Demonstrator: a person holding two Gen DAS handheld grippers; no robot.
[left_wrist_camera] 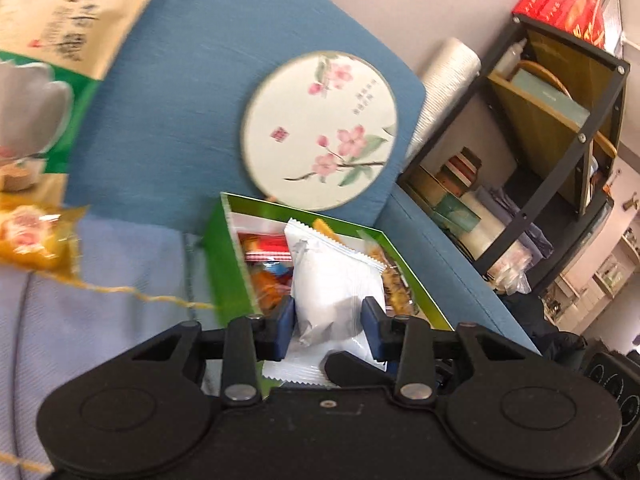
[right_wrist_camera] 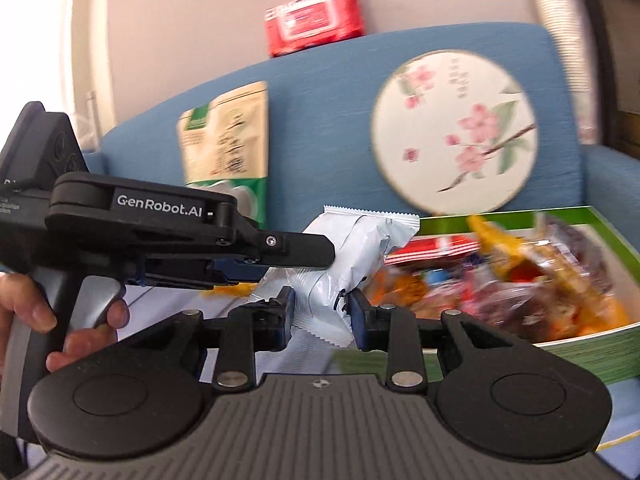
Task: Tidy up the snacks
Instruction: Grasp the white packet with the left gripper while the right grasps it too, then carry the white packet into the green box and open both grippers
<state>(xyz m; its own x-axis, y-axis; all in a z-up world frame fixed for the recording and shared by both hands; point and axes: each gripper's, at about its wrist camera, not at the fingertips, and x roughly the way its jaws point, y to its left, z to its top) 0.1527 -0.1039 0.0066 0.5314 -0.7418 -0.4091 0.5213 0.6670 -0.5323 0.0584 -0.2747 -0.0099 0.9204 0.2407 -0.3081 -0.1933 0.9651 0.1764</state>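
My left gripper (left_wrist_camera: 328,316) is shut on a white foil snack packet (left_wrist_camera: 332,276), which stands up over the green snack box (left_wrist_camera: 224,264). My right gripper (right_wrist_camera: 322,312) is shut on a white packet (right_wrist_camera: 320,296) left of the same box (right_wrist_camera: 600,354), which is heaped with several colourful wrapped snacks. In the right wrist view the left gripper (right_wrist_camera: 320,256) comes in from the left, held by a hand (right_wrist_camera: 24,300), with a white packet (right_wrist_camera: 372,236) at its fingertips just above the right one's. I cannot tell whether these are two packets or one.
The box sits on a pale blue cloth on a blue sofa. Leaning on the backrest are a round blossom fan (right_wrist_camera: 454,132) and a beige-green pouch (right_wrist_camera: 228,144). A yellow snack packet (left_wrist_camera: 28,236) lies left, a red pack (right_wrist_camera: 314,20) tops the backrest, and a black shelf (left_wrist_camera: 540,140) stands right.
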